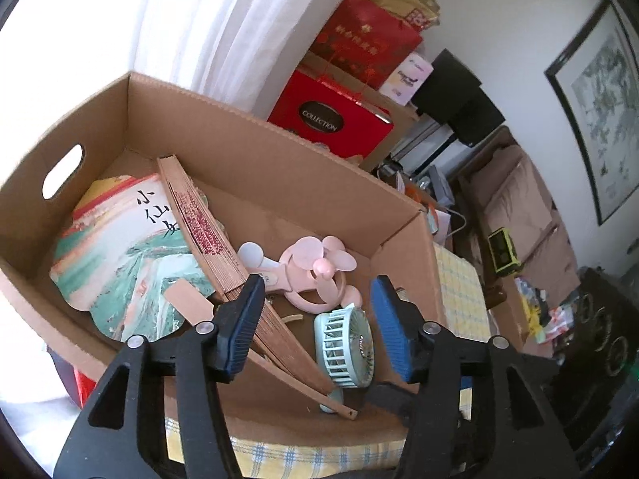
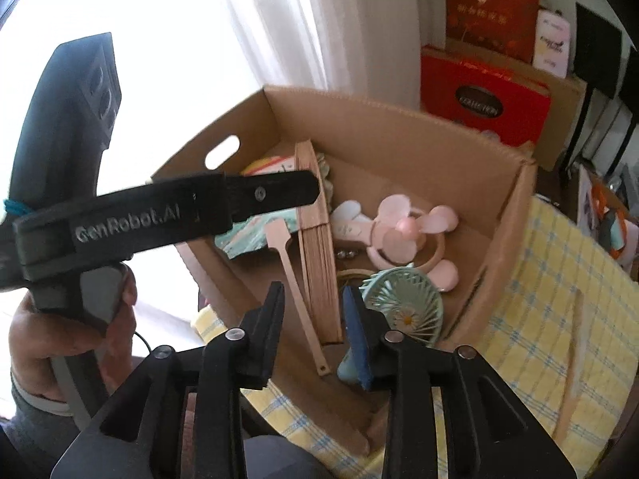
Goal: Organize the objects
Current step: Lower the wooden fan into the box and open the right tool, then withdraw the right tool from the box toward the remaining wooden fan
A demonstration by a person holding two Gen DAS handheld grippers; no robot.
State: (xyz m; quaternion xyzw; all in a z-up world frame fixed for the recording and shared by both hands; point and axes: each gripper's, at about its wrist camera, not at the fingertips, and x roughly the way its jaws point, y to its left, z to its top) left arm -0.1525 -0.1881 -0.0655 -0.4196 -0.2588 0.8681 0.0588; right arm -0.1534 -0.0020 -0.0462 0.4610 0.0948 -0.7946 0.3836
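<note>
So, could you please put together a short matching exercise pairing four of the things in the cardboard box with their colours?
Things:
1. Rabbit-shaped handheld fan
2. Round caged handheld fan
3. Folded slatted fan
4. Flat painted paddle fan

Colours:
a. Plain light brown wood with red markings on the slats
b. Green and white picture with black characters
c. Pink
d. Pale mint green

Pairs: 1-c, 2-d, 3-a, 4-b

All four lie inside the cardboard box.

painted fan [image 1: 120, 263] half under folding fan [image 1: 207, 239] (text partly covered)
</note>
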